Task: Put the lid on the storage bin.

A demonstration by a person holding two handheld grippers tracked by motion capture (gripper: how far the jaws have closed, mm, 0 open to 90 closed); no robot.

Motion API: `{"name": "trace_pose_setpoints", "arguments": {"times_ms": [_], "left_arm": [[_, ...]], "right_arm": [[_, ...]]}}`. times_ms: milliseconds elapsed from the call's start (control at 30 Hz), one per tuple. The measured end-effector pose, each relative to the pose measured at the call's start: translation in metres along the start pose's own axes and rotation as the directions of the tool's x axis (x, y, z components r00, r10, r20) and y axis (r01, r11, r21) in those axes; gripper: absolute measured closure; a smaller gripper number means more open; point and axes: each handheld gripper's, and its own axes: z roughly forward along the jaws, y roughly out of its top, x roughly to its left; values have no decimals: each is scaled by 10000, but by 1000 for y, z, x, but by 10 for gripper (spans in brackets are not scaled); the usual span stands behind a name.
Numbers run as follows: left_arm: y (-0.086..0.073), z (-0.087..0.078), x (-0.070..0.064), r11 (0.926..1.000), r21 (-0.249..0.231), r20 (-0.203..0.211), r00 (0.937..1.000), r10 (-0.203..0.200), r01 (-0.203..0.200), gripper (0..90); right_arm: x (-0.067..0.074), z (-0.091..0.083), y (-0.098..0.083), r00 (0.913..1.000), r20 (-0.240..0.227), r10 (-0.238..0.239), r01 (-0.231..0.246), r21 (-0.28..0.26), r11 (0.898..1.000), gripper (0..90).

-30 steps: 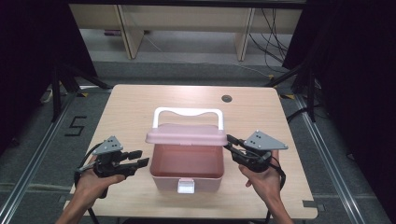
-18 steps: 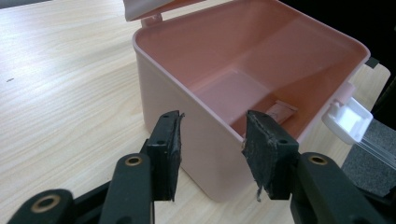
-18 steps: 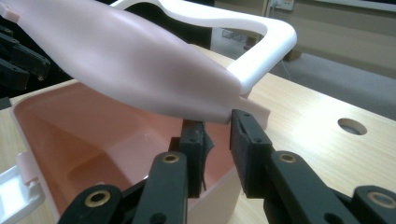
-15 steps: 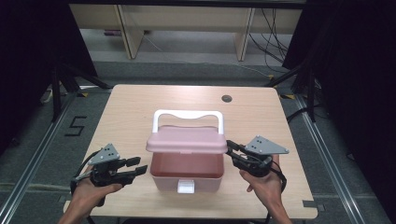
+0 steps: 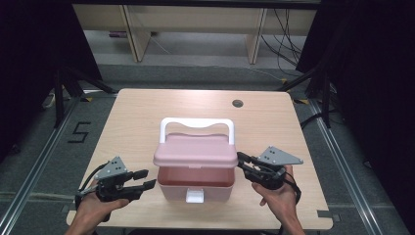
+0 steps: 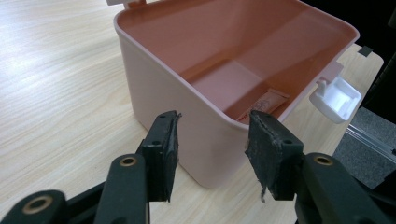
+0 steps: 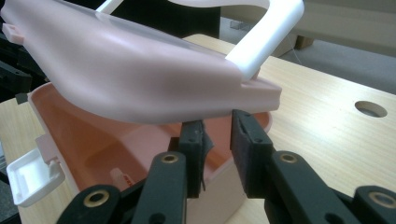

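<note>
We see a pink plastic box at the near middle of the table, its pink lid raised partway, white handle upright behind. A white latch hangs open in front. Inside lies what may be a small packet.

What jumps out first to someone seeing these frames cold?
The pink storage box at the near-middle of the wooden table, its pink lid with a white handle propped part-open. The right gripper sits under the lid's right edge, at the box rim. The left gripper hovers open, left of the box; a small sachet lies on the box floor.
</note>
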Motion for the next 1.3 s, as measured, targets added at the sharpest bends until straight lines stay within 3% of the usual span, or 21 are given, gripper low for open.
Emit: {"name": "trace_pose_setpoints", "arguments": {"times_ms": [100,133,200,233,300,333,400,433,633,667,767,800,900,1000,1067,1133,1233,1300], "left_arm": [[-1,0,0,10000,0,74,9999,93,-93,527],[-2,0,-1,10000,40,127,9999,90,-90,528],[-3,0,-2,9998,128,73,9999,137,-138,528],[-4,2,-2,9999,-6,164,9998,102,-102,529],[-6,3,-2,9999,96,167,9998,126,-128,530],[-8,4,-3,9999,64,264,9996,77,-79,531],[-8,5,-3,9999,158,229,9997,61,-64,531],[-8,5,-3,9999,152,290,9996,33,-38,531],[-11,6,-2,9999,109,277,9996,-4,1,532],[-11,5,-1,9997,191,253,9996,120,-125,532],[-14,7,-2,9999,121,242,9997,4,-7,529],[-14,6,-1,9997,233,288,9995,106,-113,526],[-16,7,-1,9999,162,276,9996,53,-58,521],[-16,6,-3,9993,365,158,9998,85,-91,521],[-17,8,-3,9998,219,282,9996,8,-15,519],[-18,7,-2,9994,300,231,9996,173,-180,518],[-19,7,-2,9994,315,226,9997,101,-108,518],[-20,7,-3,9994,316,218,9997,104,-111,519]], "right_arm": [[0,0,-2,9999,-105,19,-19,7,10000,752],[-1,0,-2,9998,74,-173,172,9,9999,752],[0,1,-4,10000,-76,53,-53,39,10000,751],[-1,1,-4,9999,-61,-148,148,18,9999,749],[0,1,-5,10000,-28,78,-77,157,9998,748],[-1,1,-6,9999,12,-114,114,75,9999,747],[0,1,-7,9999,-83,99,-97,186,9998,747],[-1,1,-7,10000,-62,-42,43,160,9999,747],[0,0,-10,9998,-92,160,-157,312,9994,745],[0,1,-11,9999,-111,128,-124,298,9995,744],[-2,0,-13,9999,105,-61,58,234,9997,741],[0,0,-15,9996,-16,271,-271,223,9994,742],[-2,1,-17,10000,40,51,-52,231,9997,742],[1,1,-20,9993,101,369,-374,545,9978,740],[-1,2,-21,9998,153,115,-122,463,9989,734],[-2,1,-21,9997,234,84,-96,550,9984,732],[-4,2,-22,9996,292,52,-64,410,9991,726],[-4,2,-23,9995,258,177,-193,631,9978,726]]}}
